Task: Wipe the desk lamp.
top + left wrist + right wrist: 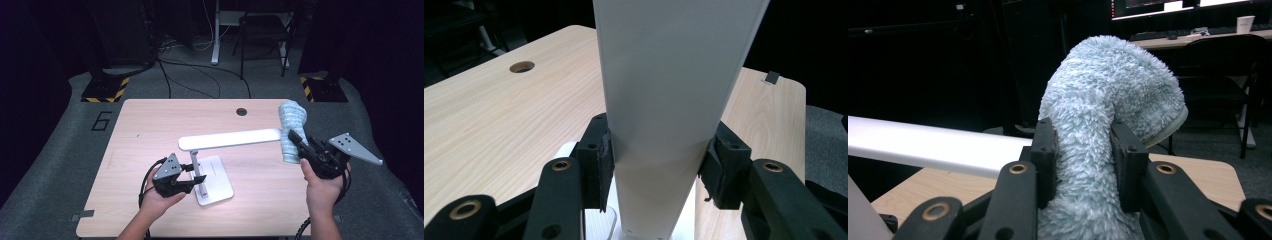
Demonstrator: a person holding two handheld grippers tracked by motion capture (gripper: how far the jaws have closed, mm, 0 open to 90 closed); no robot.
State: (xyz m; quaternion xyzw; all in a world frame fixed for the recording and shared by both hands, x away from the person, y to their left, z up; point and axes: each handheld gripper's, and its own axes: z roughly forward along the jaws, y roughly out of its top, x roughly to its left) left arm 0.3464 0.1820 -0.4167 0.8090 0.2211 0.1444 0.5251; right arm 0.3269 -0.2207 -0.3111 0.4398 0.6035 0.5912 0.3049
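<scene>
Dark room aside, on the pale wooden tabletop (150, 130) the left claw (192, 176) clamps the white desk lamp's upright stem (659, 150) while the right claw (295, 142) pinches a fluffy light-blue cloth (291, 127) by the lamp's long white head (230, 139), whose hinge could swing under a hard wipe.

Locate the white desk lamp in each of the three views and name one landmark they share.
High view: desk lamp centre of table, left gripper clamping its post.
Left gripper view: post fills the middle, between the pads.
Right gripper view: lamp head, a white bar at left, beside the blue cloth.
Shared landmark: the wooden table.
</scene>
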